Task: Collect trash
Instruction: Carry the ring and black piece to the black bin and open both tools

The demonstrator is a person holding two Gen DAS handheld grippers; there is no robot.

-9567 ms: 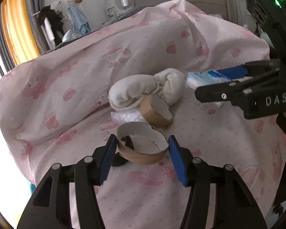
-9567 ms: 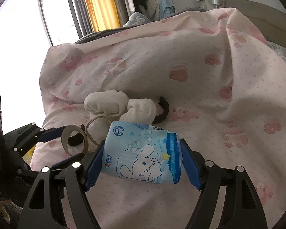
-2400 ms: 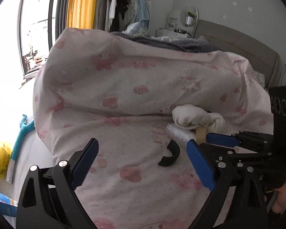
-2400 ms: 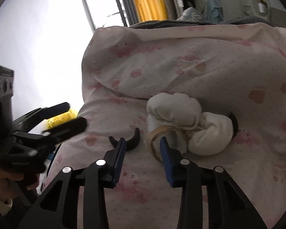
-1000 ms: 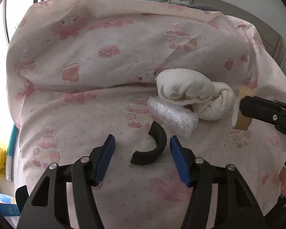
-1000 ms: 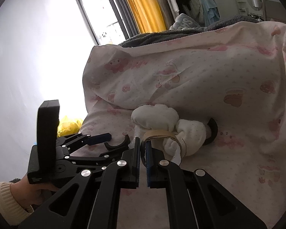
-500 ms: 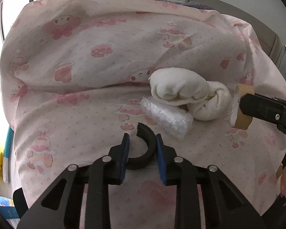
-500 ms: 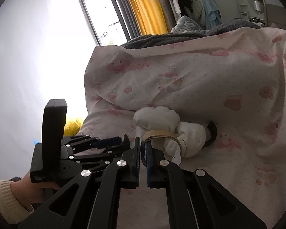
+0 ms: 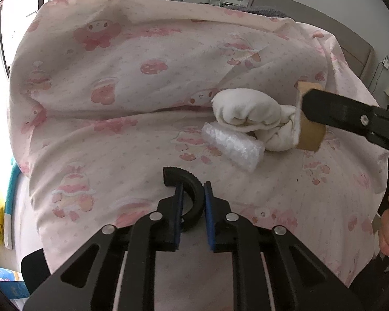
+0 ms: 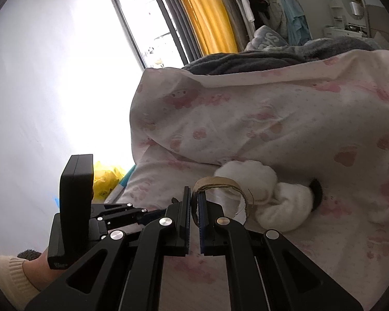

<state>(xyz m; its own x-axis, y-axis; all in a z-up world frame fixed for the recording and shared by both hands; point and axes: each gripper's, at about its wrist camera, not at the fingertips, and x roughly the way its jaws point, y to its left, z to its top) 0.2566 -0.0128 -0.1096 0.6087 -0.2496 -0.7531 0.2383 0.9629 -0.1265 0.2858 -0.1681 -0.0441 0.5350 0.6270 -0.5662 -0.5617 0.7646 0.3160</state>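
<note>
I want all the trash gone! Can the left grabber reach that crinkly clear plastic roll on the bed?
Probably not right now. The left gripper has just closed on the black curved piece, so it is full. Nothing lies between it and the plastic roll just ahead on the blanket.

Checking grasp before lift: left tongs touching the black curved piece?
Touching. Left wrist view: the left tongs have just closed, both blue pads pressing the sides of the black curved piece on the pink duvet.

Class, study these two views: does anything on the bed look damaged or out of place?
Yes. The black curved piece in the left gripper is a broken partial ring, and a crumpled clear plastic wrapper lies loose on the pink quilt.
</note>
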